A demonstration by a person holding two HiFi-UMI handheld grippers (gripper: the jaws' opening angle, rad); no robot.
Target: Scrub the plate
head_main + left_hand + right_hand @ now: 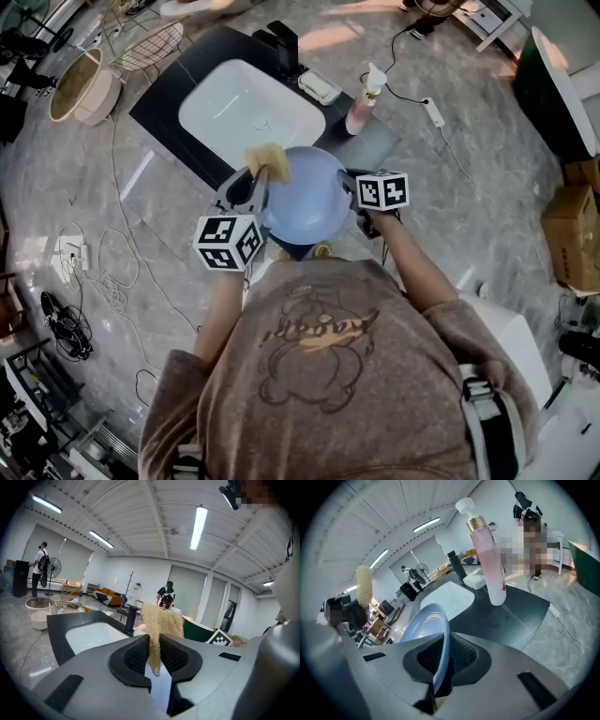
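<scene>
Grey marbled flooring (487,216) is seen all round a black counter (164,108), into which a white sink (248,117) is set. A blue plate (305,199) is held clear of the counter at its near edge, in front of the person and between the two grippers. The plate's rim is clamped between the jaws of the right gripper (443,658), so that the plate is seen edge-on in the right gripper view. The left gripper (154,649) is closed on a yellowish mesh scrubber (161,620), whose tuft is raised just beside the plate's upper left rim; whether it touches cannot be told. A pink pump bottle (361,108) is stood upright on the counter to the right of the sink. A black faucet (284,42) is placed at the sink's far side, with a small pale dish (320,87) near it.
</scene>
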